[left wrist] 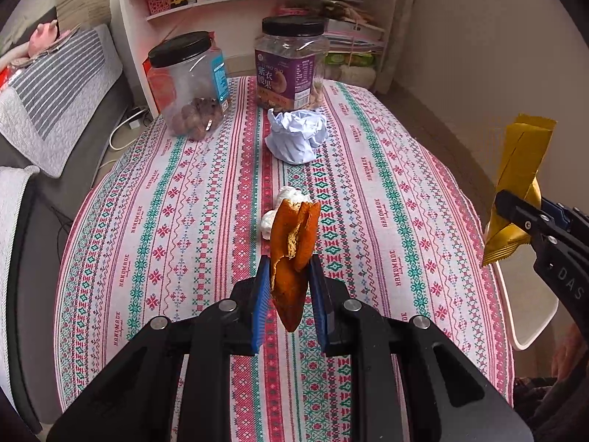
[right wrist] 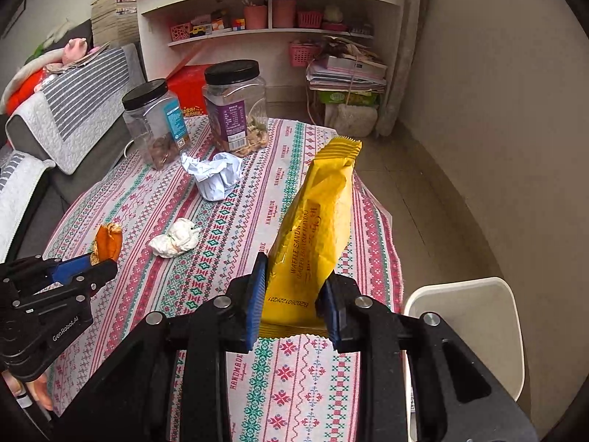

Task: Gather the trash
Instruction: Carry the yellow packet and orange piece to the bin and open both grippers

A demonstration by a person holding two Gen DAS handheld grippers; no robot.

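Left gripper [left wrist: 287, 280] clenched orange peel [left wrist: 292, 254], light, limp | right gripper [right wrist: 294, 294] pinched yellow wrapper [right wrist: 316, 221], crinkly, slippery | I judged white bin [right wrist: 478, 294] at 4 o'clock.

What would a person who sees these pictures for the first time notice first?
Probably the yellow snack wrapper, held upright in the right gripper above the table's near right edge, beside a white bin. Next, the orange peel clamped in the left gripper over the patterned tablecloth. Beyond lie a crumpled paper ball and a small white tissue wad.

Left gripper [left wrist: 289, 276] and right gripper [right wrist: 294, 294] each clamped, raised above table.
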